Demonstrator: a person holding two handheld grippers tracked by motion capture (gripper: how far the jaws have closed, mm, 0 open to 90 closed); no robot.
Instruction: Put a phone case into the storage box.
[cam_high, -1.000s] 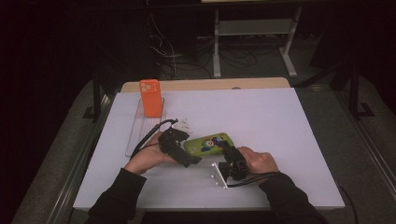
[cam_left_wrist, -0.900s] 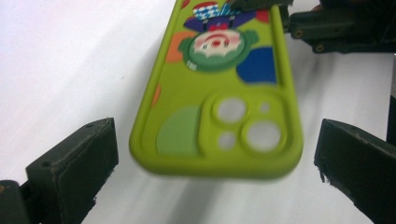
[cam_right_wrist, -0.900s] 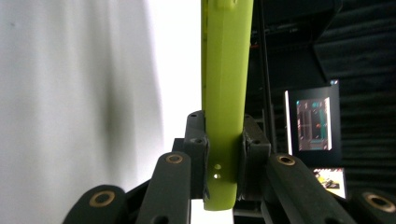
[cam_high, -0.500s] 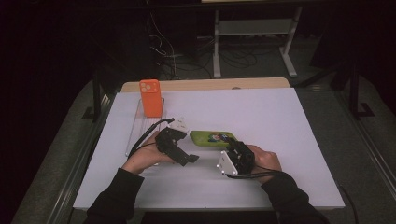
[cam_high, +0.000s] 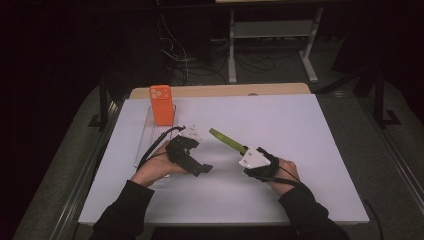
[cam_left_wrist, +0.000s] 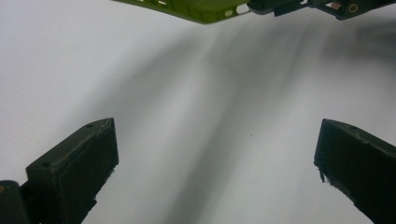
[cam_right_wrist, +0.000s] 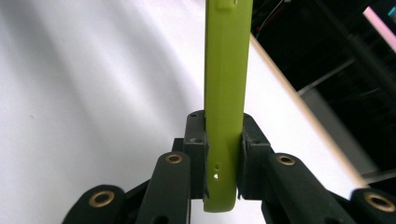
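Held the green case (cam_high: 226, 140) by one end in the right gripper (cam_high: 243, 150), fingers clamped shut on its two flat faces. Seen in the right gripper view as a narrow green strip (cam_right_wrist: 228, 70) rising straight up from between the pads of that gripper (cam_right_wrist: 224, 135), edge toward the camera, with small holes near the gripped end. Carried clear of the white worktop (cam_high: 300, 130), slanting away from the right hand (cam_high: 280, 170) toward the back left, near the middle of the sheet. Caught also in the left gripper view, at the top edge (cam_left_wrist: 187, 10), with the right gripper's dark fingers (cam_left_wrist: 327, 5) on its end.

Kept the left gripper (cam_high: 197, 160) low over the worktop, just left of the case and apart from it, fingers (cam_left_wrist: 79, 163) spread wide with nothing but bare white surface between them (cam_left_wrist: 215, 154). Wrapped the left hand (cam_high: 155, 170) around its body, cable looping off to the left.

Stood an orange case (cam_high: 161, 105) upright at the far end of a clear tray (cam_high: 145, 145) along the worktop's left side, well apart from the green one.
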